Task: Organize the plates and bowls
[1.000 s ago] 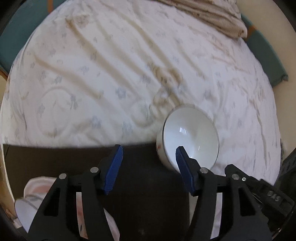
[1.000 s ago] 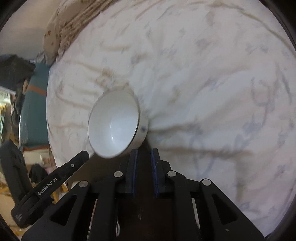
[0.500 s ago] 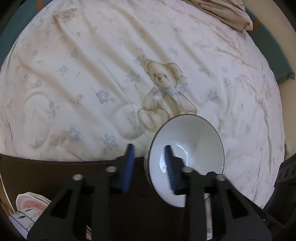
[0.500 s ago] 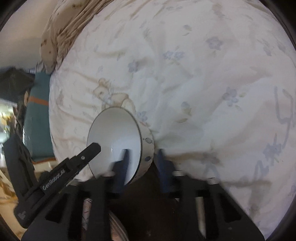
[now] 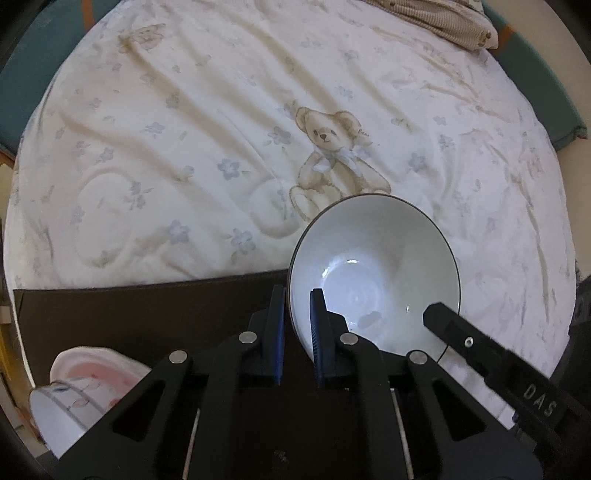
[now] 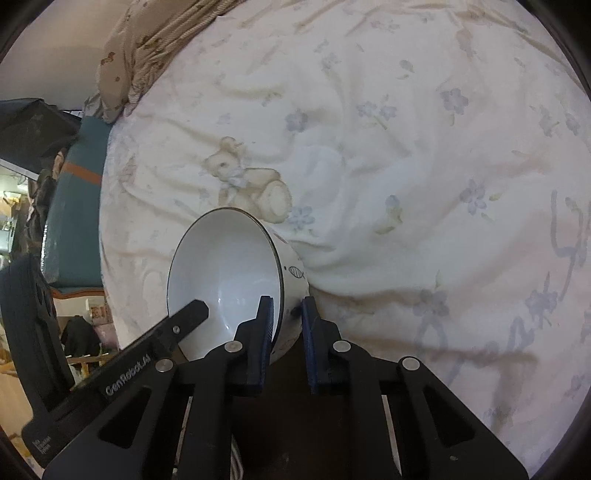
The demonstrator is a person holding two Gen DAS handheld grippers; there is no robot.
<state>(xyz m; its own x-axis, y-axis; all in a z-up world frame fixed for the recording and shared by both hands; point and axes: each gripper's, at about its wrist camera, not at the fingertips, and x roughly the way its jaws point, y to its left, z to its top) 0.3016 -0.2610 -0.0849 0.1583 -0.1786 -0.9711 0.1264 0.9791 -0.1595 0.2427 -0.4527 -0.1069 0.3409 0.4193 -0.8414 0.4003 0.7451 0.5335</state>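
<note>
A white bowl point(image 5: 373, 273) with a thin dark rim and small fish drawings on its outside is held tilted in the air above a dark board point(image 5: 147, 314). My left gripper point(image 5: 297, 306) is shut on the bowl's left rim. My right gripper point(image 6: 286, 314) is shut on the opposite rim of the same bowl point(image 6: 225, 273). The right gripper's black body point(image 5: 491, 354) shows at the right of the left wrist view. A stack of bowls and plates point(image 5: 77, 387), pink and white with a blue pattern, sits at the lower left.
A bed with a white quilt point(image 5: 221, 129) printed with teddy bears and blue flowers fills the background. A beige blanket point(image 5: 436, 18) lies at its far end. A teal bed edge point(image 6: 74, 206) and room clutter show at the left of the right wrist view.
My left gripper closed from wide open onto the bowl's rim. My right gripper, shut and empty a second ago, now grips the other rim. The bowl rose off the quilt.
</note>
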